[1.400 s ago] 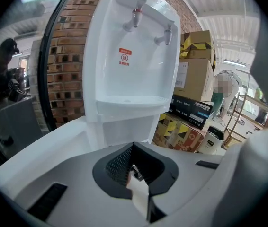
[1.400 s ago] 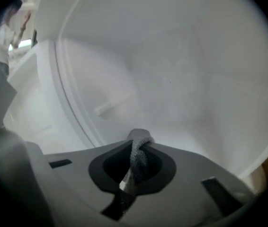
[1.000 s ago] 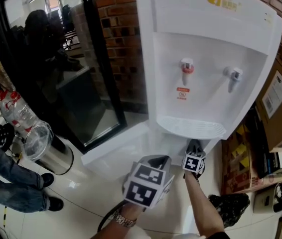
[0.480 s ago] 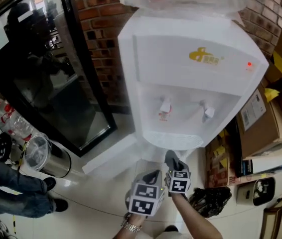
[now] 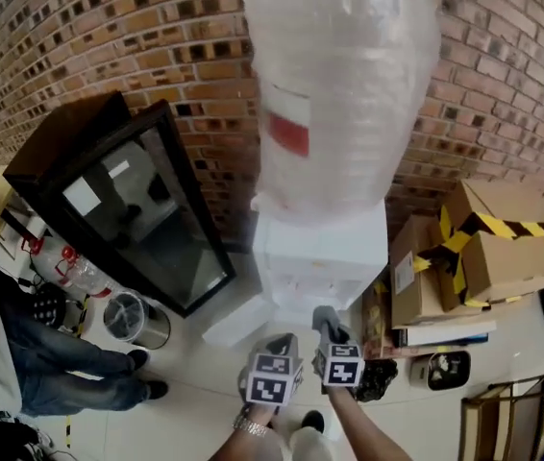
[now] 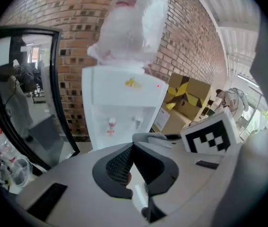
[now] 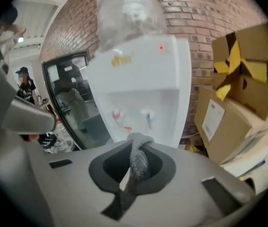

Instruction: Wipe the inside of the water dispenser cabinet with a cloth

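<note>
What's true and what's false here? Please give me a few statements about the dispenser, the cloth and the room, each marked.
1. The right gripper is shut on a grey cloth. True.
2. The water dispenser has no bottle on top. False: a large clear bottle sits on it.
3. Cardboard boxes stand beside the dispenser. True.
4. The wall behind is white tile. False: it is a brick wall.
5. The cloth is pressed against the dispenser. False: it is held in front, apart from it.
</note>
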Demonstrator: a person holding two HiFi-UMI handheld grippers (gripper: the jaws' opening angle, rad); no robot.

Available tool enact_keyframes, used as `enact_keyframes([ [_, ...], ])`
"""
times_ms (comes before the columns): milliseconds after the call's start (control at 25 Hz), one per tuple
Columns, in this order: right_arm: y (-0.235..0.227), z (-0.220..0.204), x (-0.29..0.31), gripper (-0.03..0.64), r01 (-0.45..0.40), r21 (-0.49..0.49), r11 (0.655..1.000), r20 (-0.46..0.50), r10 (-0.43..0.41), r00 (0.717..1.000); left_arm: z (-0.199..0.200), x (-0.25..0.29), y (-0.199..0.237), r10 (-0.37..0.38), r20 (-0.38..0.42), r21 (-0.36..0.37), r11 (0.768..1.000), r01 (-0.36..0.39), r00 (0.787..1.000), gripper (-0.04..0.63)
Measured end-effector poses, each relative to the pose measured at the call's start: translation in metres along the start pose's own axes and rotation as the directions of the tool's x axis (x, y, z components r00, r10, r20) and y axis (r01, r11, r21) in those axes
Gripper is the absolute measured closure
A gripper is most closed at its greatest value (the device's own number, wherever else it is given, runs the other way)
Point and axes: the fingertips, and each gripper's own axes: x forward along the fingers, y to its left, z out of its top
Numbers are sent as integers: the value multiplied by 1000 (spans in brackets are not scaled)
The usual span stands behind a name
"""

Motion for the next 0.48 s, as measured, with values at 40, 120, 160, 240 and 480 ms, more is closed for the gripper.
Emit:
enact_keyframes([
  [40,11,23,-27,607,-36,2,999,-13,36,999,20,-18,-7,8,-3,-2,1000,-8,1000,594],
  [120,29,64,-79,607,-97,10,995,-36,97,995,58,-52,-23,21,-9,-15,1000,-21,1000,594],
  [160,36,82,-103,607,-120,20,993,-46,120,992,75,-67,-31,27,-10,-24,999,-27,1000,594],
  [240,47,117,-147,607,-148,28,989,-54,149,987,105,-97,-45,44,-8,-26,999,-44,999,594],
  [480,71,175,-243,607,-196,-3,981,-22,196,980,155,-173,-69,80,22,-34,996,-79,997,594],
])
